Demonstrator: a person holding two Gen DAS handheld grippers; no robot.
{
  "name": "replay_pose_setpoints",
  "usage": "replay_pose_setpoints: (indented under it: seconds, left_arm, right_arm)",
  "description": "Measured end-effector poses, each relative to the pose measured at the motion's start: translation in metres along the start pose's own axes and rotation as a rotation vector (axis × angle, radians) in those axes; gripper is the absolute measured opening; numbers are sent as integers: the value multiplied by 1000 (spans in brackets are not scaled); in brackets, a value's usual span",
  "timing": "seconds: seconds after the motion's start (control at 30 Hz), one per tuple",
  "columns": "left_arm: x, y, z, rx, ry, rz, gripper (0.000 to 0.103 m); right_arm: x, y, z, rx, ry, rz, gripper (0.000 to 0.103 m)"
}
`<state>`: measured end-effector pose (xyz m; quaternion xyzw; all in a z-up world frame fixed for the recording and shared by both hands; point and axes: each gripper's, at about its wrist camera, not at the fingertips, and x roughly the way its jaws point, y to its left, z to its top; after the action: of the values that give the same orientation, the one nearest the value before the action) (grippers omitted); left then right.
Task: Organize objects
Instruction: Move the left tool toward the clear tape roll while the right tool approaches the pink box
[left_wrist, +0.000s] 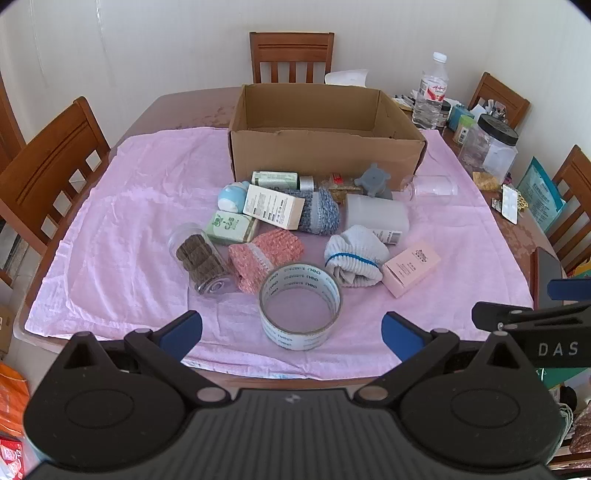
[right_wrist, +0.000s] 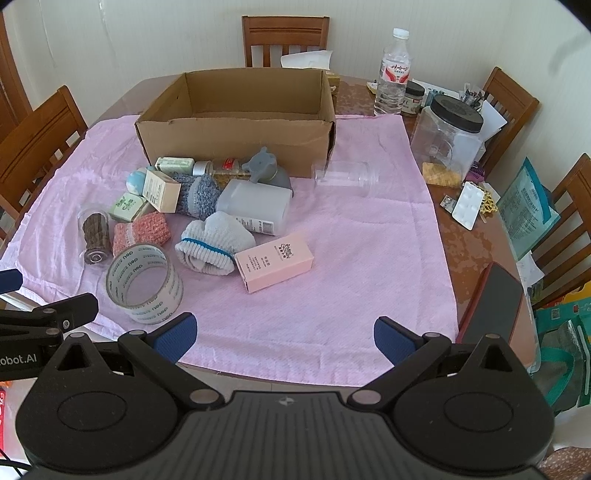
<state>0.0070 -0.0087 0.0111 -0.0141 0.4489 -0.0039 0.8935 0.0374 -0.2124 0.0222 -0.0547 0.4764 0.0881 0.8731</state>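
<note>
An open, empty cardboard box (left_wrist: 325, 155) (right_wrist: 236, 140) stands at the back of a pink cloth (left_wrist: 129, 229) (right_wrist: 369, 240). In front of it lies a pile: a clear tape roll (left_wrist: 300, 306) (right_wrist: 144, 282), a pink box (left_wrist: 410, 267) (right_wrist: 274, 261), a white sock roll (left_wrist: 356, 254) (right_wrist: 212, 243), a pink knit piece (left_wrist: 264, 254), a jar of brown discs (left_wrist: 199, 258) (right_wrist: 94, 236), green boxes, a white bottle (left_wrist: 376, 216) (right_wrist: 255, 206) and a fallen clear cup (left_wrist: 430, 189) (right_wrist: 345, 177). My left gripper (left_wrist: 291, 336) is open above the near edge, just before the tape roll. My right gripper (right_wrist: 284, 338) is open over bare cloth.
Wooden chairs (left_wrist: 291, 55) ring the table. At the right side stand a water bottle (right_wrist: 393, 74), a black-lidded clear jar (right_wrist: 448, 136), a pill pack (right_wrist: 468, 205), papers and a dark phone (right_wrist: 493, 306) near the edge. Bags sit on the floor at right.
</note>
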Motion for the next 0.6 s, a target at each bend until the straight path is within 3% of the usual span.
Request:
replay_pose_setpoints:
  seconds: [0.6]
  left_arm:
    - [4,5,10,31,-16,-32,103]
  right_arm:
    - [0,8,11,-2,8,-6,103]
